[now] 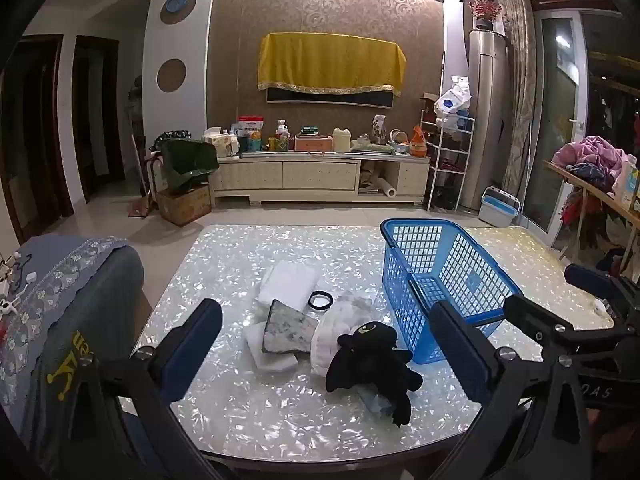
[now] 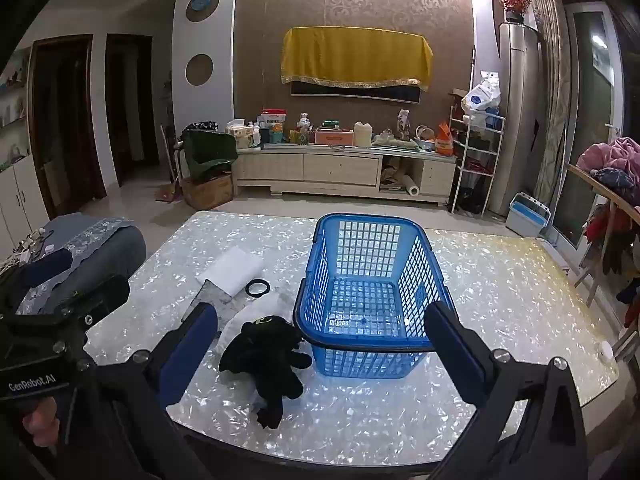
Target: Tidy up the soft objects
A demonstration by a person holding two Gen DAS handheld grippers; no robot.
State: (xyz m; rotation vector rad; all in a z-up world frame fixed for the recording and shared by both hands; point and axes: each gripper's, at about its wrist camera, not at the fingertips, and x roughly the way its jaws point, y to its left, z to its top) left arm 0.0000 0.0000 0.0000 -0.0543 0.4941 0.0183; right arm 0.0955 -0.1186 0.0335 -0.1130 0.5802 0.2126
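A living room is seen from the left wrist view, with a yellow cloth (image 1: 330, 60) draped over a wall-mounted screen and a cluttered low cabinet (image 1: 320, 174) beneath it. In the foreground a pearly, shell-patterned table (image 1: 248, 416) carries the soft things. A black plush toy (image 1: 370, 360) lies near the middle, resting against a white cloth (image 1: 332, 332); further left a grey speckled sponge (image 1: 286, 326) sits on white foam pads (image 1: 288, 280), and a black hair band (image 1: 320, 301) lies just beyond. A blue plastic basket (image 1: 440, 280) stands to the right, empty. The left gripper (image 1: 332, 348) is held spread wide above the near edge, nothing between its fingers.

From the right wrist view, the same table (image 2: 500, 280) is shown with the basket (image 2: 368, 280) dead ahead and the plush toy (image 2: 266, 360) just left of it, touching its near corner. The hair band (image 2: 257, 288) lies further back. The right gripper (image 2: 322, 344) is likewise held fully apart, gripping nothing.
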